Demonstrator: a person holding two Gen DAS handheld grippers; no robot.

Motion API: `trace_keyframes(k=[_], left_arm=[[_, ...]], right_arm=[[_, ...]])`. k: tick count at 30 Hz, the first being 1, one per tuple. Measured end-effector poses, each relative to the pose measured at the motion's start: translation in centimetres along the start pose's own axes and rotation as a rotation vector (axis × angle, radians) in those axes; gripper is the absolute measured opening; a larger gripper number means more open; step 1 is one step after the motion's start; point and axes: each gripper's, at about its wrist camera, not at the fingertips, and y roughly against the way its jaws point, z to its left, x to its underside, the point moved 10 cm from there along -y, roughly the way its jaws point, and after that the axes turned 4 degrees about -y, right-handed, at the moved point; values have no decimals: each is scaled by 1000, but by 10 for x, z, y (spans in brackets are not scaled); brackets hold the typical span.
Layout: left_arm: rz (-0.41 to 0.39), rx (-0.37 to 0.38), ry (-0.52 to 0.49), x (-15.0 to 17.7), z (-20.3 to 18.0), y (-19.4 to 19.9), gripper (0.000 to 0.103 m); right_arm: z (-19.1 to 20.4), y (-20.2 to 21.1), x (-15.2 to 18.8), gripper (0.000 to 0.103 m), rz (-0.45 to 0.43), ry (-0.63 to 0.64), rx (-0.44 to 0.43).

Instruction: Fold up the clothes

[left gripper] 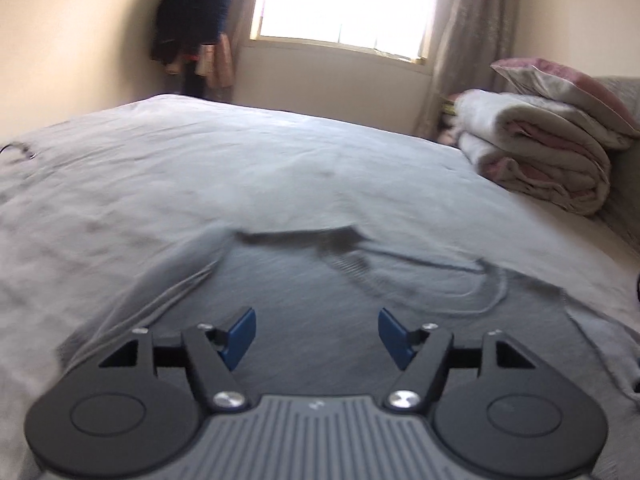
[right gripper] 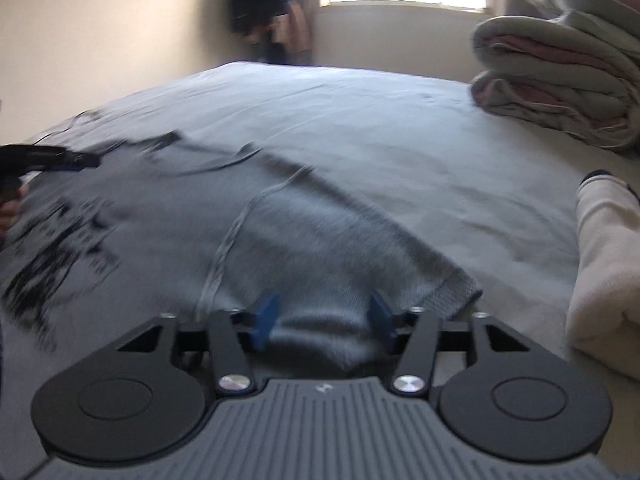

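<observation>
Left wrist view: the left hand-held gripper (left gripper: 316, 332) hovers, jaws wide and empty, over a grey knit sweatshirt (left gripper: 320, 280) spread on the grey-sheeted bed (left gripper: 240, 152). Right wrist view: the right hand-held gripper (right gripper: 322, 318) stands open astride the sweatshirt's sleeve cuff (right gripper: 452, 292), pads not visibly pressing. Folding looks barely begun; a folded cream garment (right gripper: 604, 272) lies alongside.

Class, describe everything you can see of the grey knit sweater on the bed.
The grey knit sweater lies spread flat on the pale grey bedsheet, blurred in both views. It has a ribbed cuff, seams and a black print. One sleeve lies between the open right gripper's blue pads, which stand apart. The open left gripper hovers over it.
</observation>
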Motion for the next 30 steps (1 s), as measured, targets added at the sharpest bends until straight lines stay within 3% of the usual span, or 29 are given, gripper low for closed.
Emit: trace_keyframes(k=[4,6,12,16,20,23,27,30], left_arm=[[-12,38,182,7,28,-1,71],[-18,49,210,8,30,-2,71],[-19,54,185,10,25,-3,75],[-18,101,202,11,26,-4,80],[-17,128,224,9,27,-2,80],[-12,134,232,5,27,1,79],[57,165,323,-6,38,12,79],[72,126,332,-22,59,28,79]], right_arm=[[-3,12,7,62,10,5,-34],[-6,15,4,63,-1,-17,-29],[-8,14,-15,65,-42,-102,-15],[6,3,-30,66,-46,-134,53],[32,-3,-43,66,-8,-168,52],[58,-8,-69,66,8,-182,35],[103,-19,-116,66,2,-217,-46],[141,-34,-142,66,4,-191,-79]])
